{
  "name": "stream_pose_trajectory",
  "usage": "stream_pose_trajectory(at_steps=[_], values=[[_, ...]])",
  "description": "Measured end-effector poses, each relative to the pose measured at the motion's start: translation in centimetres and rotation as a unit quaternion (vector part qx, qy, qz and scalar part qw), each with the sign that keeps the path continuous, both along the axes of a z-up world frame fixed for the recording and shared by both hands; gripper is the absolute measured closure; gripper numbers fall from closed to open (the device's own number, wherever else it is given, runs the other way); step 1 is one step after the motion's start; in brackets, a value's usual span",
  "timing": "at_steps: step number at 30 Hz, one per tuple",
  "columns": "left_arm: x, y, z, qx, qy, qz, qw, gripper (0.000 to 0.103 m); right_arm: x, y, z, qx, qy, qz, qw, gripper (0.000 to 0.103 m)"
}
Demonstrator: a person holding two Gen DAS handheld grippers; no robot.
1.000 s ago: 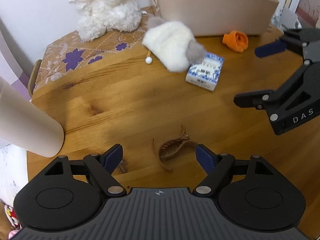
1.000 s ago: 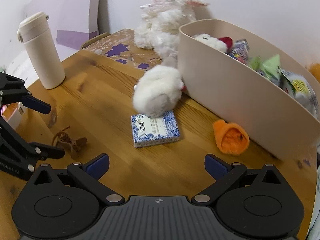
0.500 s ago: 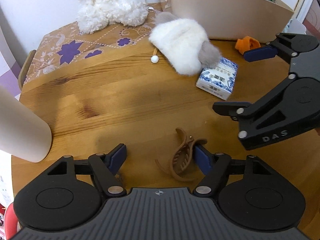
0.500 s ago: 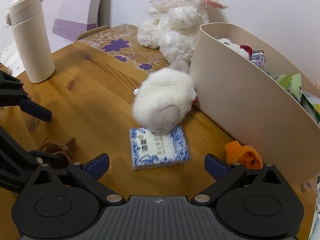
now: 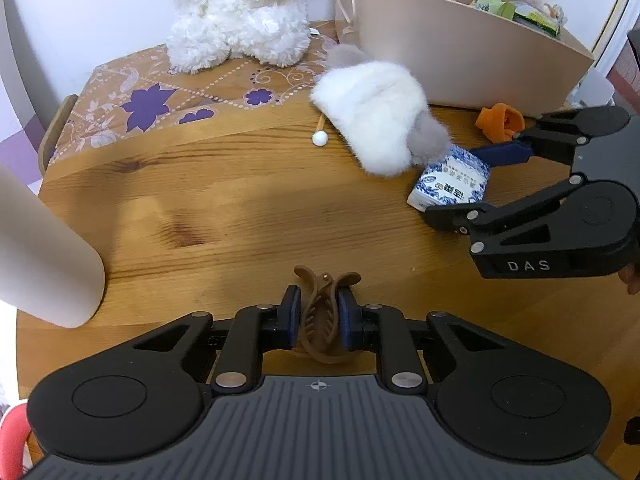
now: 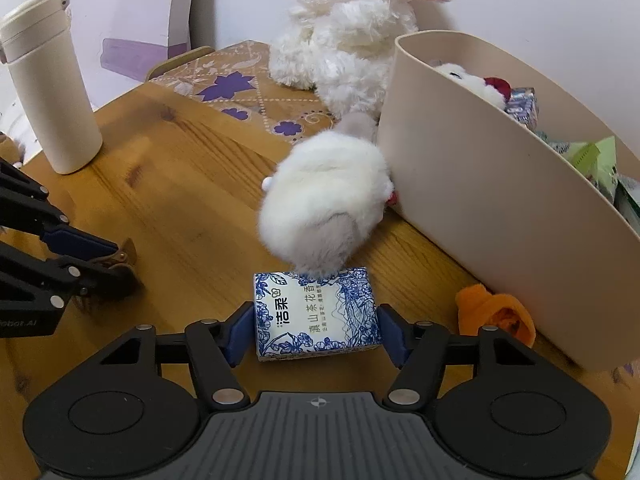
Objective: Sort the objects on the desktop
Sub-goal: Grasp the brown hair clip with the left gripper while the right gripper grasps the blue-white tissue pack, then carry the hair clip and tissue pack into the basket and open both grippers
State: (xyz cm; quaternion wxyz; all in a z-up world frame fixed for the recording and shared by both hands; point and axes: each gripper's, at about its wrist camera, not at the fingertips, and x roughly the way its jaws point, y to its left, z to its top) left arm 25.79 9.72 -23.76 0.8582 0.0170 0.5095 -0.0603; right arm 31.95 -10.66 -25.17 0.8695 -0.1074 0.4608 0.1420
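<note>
Our left gripper (image 5: 319,314) had just closed onto the brown hair claw (image 5: 322,322) on the wooden table (image 5: 224,216). Our right gripper (image 6: 315,330) had been closing around the tissue pack (image 6: 316,314), pads touching its sides; a fluffy white toy (image 6: 326,204) overlapped its far edge, the beige bin (image 6: 500,216) close right.

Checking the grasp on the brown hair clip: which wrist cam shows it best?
Left wrist view: the brown hair clip sits centred between the left gripper pads, which have just closed on it. In the right wrist view the clip shows only partly, behind that gripper's fingers.
</note>
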Motion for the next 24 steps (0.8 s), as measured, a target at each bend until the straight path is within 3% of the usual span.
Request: stream_pose_trajectory(at_steps=[11, 24], values=[[0.4, -1.5, 3.4, 0.004, -0.040, -0.018, 0.9990, 0.083, -2.5, -3.1, 3.0, 0.011, -0.019, -0.007, 1.000, 0.041], [4.7, -5.2, 9.7, 0.004, -0.115, -0.056, 0.9918, 0.083, -3.6, -10.8, 8.9, 0.002, -0.079, -0.056, 0.995, 0.041]])
